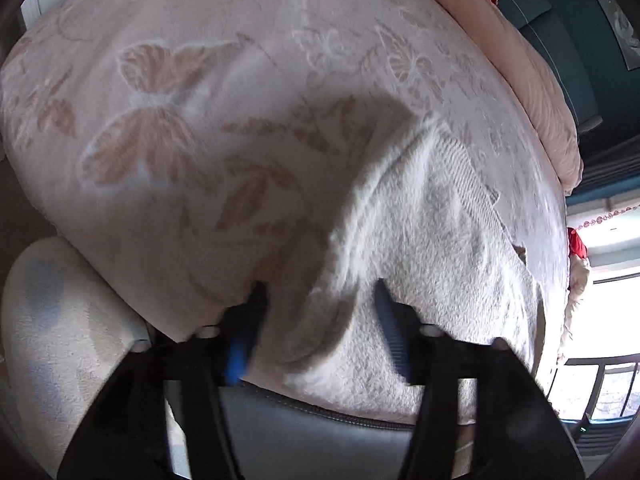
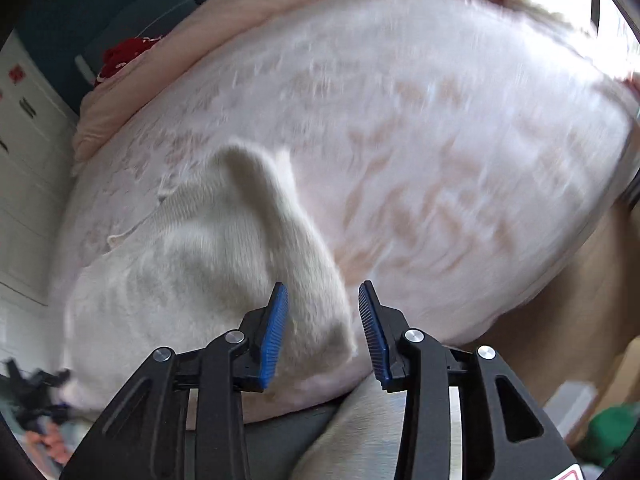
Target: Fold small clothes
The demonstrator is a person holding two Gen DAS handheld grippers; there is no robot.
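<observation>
Left wrist view: a small white fleecy garment (image 1: 420,248) lies on a bed covered by a pale pink bedspread (image 1: 192,92) woven with butterflies and leaves. It sits close to the bed's near edge. The pile looks thick and fluffy, with a ribbed band (image 1: 468,176) along its far side; what kind of garment it is I cannot tell. The left gripper (image 1: 320,292) hangs over its near left edge with jaws spread, and nothing is pinched between them. Such fleece should be light, limp and a little bulky. It will not slip, but it will sag, so a hem or corner is the best place to take hold.

Right wrist view: the picture is blurred. The same garment (image 2: 200,264) lies low and left on the bedspread (image 2: 460,160), with one part, perhaps a sleeve (image 2: 280,220), standing up in a soft ridge towards the right gripper (image 2: 322,300). Its blue pads (image 2: 276,332) stand apart. The fleece lies between them, but they do not seem to press on it. That end of the ridge would be a fair grip for folding it across the body.
</observation>
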